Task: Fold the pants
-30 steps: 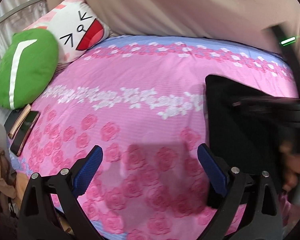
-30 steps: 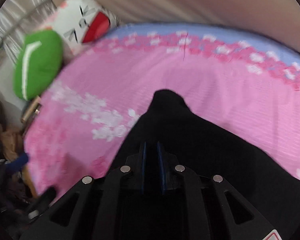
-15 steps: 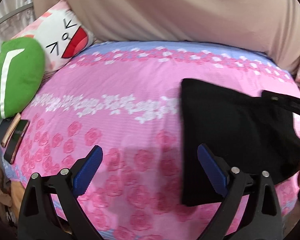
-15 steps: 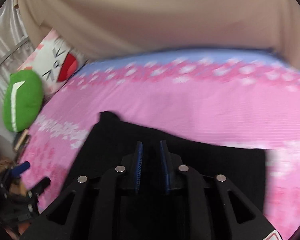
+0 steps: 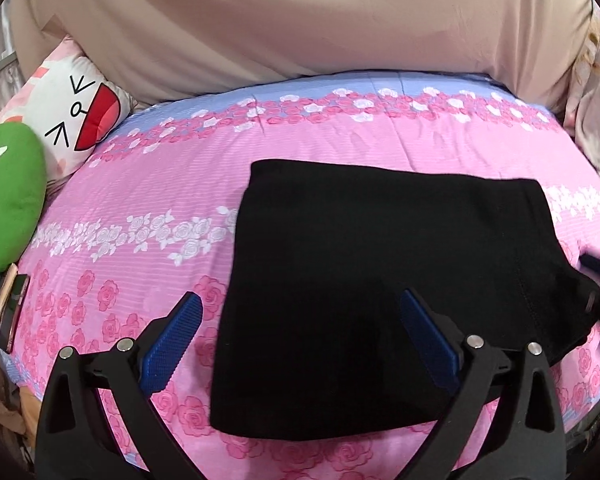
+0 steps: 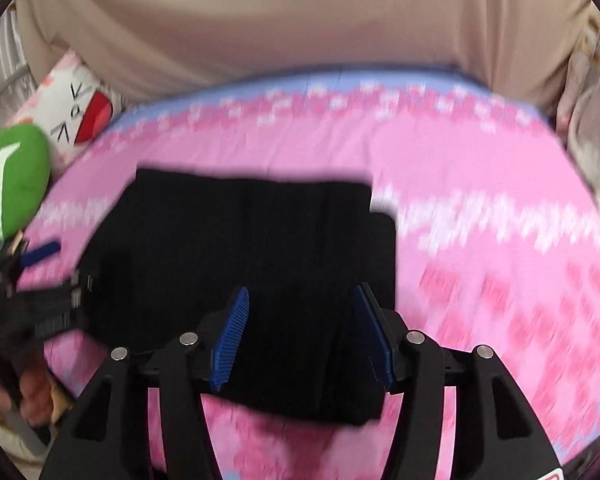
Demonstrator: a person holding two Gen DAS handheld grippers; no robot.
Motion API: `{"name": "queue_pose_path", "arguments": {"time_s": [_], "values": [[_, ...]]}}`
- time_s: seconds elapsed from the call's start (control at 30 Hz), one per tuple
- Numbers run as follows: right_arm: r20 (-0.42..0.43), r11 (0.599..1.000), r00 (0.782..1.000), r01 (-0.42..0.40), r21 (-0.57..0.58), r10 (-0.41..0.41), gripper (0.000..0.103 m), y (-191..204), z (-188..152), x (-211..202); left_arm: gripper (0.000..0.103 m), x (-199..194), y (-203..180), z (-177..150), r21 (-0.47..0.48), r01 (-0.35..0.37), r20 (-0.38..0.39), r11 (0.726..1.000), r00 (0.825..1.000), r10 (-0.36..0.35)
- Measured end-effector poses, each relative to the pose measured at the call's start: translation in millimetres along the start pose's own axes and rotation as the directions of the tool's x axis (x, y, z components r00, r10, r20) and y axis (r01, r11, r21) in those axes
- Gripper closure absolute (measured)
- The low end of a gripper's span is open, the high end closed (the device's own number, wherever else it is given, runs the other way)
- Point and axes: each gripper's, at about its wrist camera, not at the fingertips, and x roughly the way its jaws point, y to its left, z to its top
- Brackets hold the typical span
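Black pants lie flat as a folded rectangle on the pink floral bedspread. At left, the left gripper hangs spread and empty over their near edge; at right, the right gripper is likewise parted, holding nothing. Judged nearly finished: next comes smoothing or one last fold.

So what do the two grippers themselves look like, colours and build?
Both match: the left gripper and right gripper have matte black angular frames with triangular cut-outs, silver round bolt heads at the joints, and blue ribbed finger pads. No cables or sleeves show.
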Motion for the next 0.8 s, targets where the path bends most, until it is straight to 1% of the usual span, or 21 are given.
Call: {"name": "queue_pose_path", "arguments": {"time_s": [0.03,0.07,0.1,0.13,0.17,0.2,0.23,0.27,0.3,0.37,0.4,0.47,0.5,0.53,0.57,0.63,0.7,0.73,0.8], "values": [[-0.016,1.000,1.000,-0.014,0.008,0.014,0.047,-2,-5,3,0.007,1,-2,0,0.003,-0.005,-0.001,1.000,1.000,0.005],[-0.023,1.000,1.000,-0.007,0.007,0.007,0.047,-2,-12,9,0.007,2,-4,0,0.006,-0.009,-0.004,1.000,1.000,0.009],[-0.012,1.000,1.000,-0.005,0.004,0.005,0.047,-2,-15,10,0.007,2,-6,-1,0.008,-0.007,-0.007,1.000,1.000,0.008],[0.005,1.000,1.000,-0.010,0.010,0.010,0.052,-2,-18,9,0.007,3,-7,-2,0.008,-0.010,-0.010,1.000,1.000,0.010],[0.024,1.000,1.000,-0.010,0.013,0.010,0.058,-4,-19,7,0.007,4,-8,-2,0.008,-0.015,-0.016,1.000,1.000,0.015],[0.036,1.000,0.999,-0.015,0.008,0.014,0.082,-4,-20,4,0.007,6,-8,-3,0.007,-0.016,-0.023,1.000,1.000,0.016],[0.050,0.999,0.998,-0.039,0.017,0.039,0.091,-7,-18,-2,0.007,6,-8,-4,0.005,-0.018,-0.026,1.000,0.999,0.018],[0.069,0.998,0.996,-0.054,0.020,0.053,0.093,-7,-16,-9,0.007,6,-8,-5,0.002,-0.021,-0.031,1.000,0.999,0.021],[0.101,0.997,0.992,-0.076,0.023,0.073,0.094,-8,-13,-23,0.007,7,-7,-5,-0.001,-0.022,-0.039,1.000,0.999,0.022],[0.139,0.995,0.986,-0.098,0.014,0.095,0.094,-7,-10,-41,0.006,8,-5,-6,-0.007,-0.019,-0.047,1.000,0.999,0.019],[0.143,0.996,0.986,-0.094,0.012,0.091,0.094,-7,-10,-44,0.006,9,-4,-7,-0.009,-0.018,-0.048,1.000,0.999,0.018],[0.096,0.998,0.994,-0.052,0.018,0.050,0.093,-15,-15,-25,0.006,9,-4,-7,-0.007,-0.021,-0.047,1.000,0.999,0.021],[0.034,0.999,0.999,-0.033,0.040,0.032,0.089,-23,-22,1,0.006,10,-4,-7,-0.004,-0.021,-0.049,1.000,0.999,0.021],[0.045,0.997,0.998,-0.053,0.060,0.051,0.088,-28,-27,8,0.006,11,-5,-7,-0.003,-0.024,-0.052,1.000,0.998,0.023],[0.070,0.992,0.995,-0.082,0.092,0.075,0.088,-31,-28,3,0.006,11,-5,-8,-0.001,-0.027,-0.057,1.000,0.998,0.027],[0.076,0.989,0.994,-0.090,0.118,0.082,0.087,-29,-23,-10,0.006,11,-3,-9,0.001,-0.030,-0.063,1.000,0.998,0.030],[0.110,0.991,0.990,-0.100,0.087,0.090,0.087,-21,-12,-29,0.006,10,-2,-10,-0.004,-0.021,-0.061,1.000,0.998,0.020],[0.145,0.994,0.986,-0.091,0.063,0.081,0.087,-16,-2,-40,0.006,9,-1,-10,-0.006,-0.017,-0.062,1.000,0.998,0.017],[0.192,0.996,0.978,-0.085,0.030,0.078,0.087,-13,16,-50,0.006,8,1,-10,-0.011,-0.008,-0.061,1.000,0.998,0.008]]}}
